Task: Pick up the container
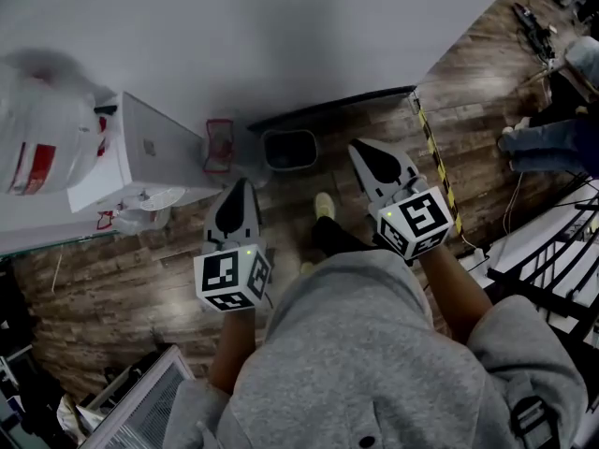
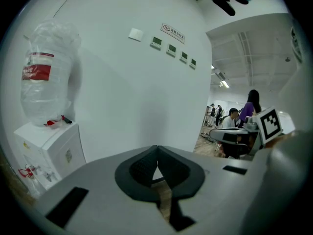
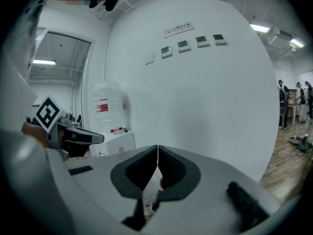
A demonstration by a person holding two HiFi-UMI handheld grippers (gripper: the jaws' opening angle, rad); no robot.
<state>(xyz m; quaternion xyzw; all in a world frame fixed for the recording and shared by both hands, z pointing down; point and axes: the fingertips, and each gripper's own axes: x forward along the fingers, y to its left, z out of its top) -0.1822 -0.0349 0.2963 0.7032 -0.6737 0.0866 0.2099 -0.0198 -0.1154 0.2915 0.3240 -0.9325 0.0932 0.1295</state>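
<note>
A small dark bin stands on the wood floor against the white wall, ahead of both grippers. My left gripper hangs just below and left of it, jaws shut with nothing between them. My right gripper is to the bin's right, also shut and empty. In the left gripper view the left gripper points at the bare wall, its pads meeting. The right gripper view shows the right gripper closed at the tips, with the left gripper's marker cube off to the left. Neither gripper view shows the bin.
A white water dispenser with a clear bottle stands at the left by the wall, a red wire frame beside it. Yellow-black tape crosses the floor on the right. A black rack and seated people are far right.
</note>
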